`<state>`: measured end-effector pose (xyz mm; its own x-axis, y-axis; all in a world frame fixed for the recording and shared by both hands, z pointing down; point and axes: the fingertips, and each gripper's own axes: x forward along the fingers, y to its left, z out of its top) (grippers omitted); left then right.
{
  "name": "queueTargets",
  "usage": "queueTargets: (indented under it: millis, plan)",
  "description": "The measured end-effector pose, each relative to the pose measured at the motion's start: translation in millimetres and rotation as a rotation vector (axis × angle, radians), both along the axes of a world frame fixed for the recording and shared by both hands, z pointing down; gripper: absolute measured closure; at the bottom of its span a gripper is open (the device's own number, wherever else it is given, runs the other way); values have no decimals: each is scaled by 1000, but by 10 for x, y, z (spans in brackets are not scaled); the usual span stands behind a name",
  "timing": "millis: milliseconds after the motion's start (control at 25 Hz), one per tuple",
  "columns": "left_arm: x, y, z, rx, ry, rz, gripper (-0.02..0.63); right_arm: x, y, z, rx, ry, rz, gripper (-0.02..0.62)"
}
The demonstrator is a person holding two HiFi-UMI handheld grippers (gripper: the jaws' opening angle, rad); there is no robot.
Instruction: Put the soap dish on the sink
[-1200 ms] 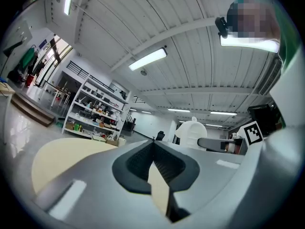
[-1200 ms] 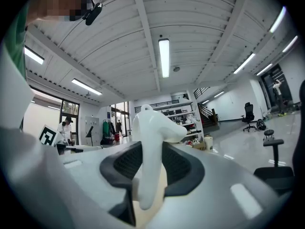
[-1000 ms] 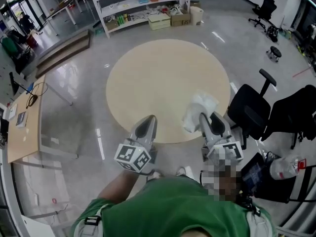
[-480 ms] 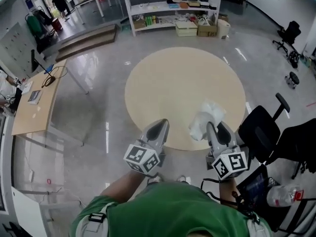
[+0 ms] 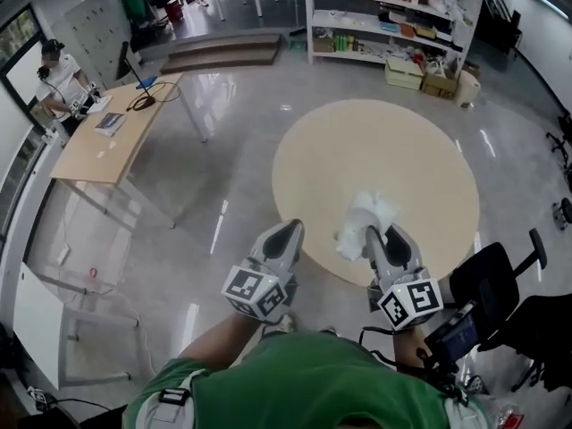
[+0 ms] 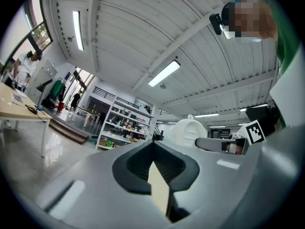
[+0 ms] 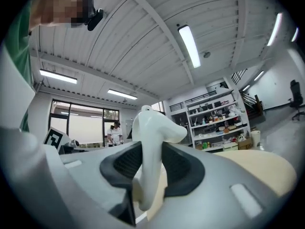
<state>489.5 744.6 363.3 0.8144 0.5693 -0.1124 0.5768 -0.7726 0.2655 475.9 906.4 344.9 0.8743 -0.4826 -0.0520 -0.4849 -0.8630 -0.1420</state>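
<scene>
Two grippers: left gripper (image 5: 284,238), right gripper (image 5: 384,239). Two marker cubes (image 5: 259,291), one per gripper. One soap dish (image 5: 365,223). One round table (image 5: 375,164). One rectangular desk (image 5: 107,146). One shelf unit (image 5: 393,12). Two cardboard boxes (image 5: 404,72) below it. One person (image 5: 61,77) at the desk. One black office chair (image 5: 493,280) for sure; more at right edge unclear.

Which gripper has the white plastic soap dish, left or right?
The right gripper: its jaws are clamped on the white plastic soap dish, which sticks up between them. The left gripper has its jaws together with nothing between them.
</scene>
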Motion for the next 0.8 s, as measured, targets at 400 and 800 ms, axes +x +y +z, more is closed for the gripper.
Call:
queueTargets:
  millis: [400,800]
  plan:
    - [-283,-915,-42,14,-6,-237,598,64,-1101,-25,2,-4,-280,468]
    - [-555,-2061,-12,-2,-3,-426,600,10,-2360,-6,-3,-11,-477,468]
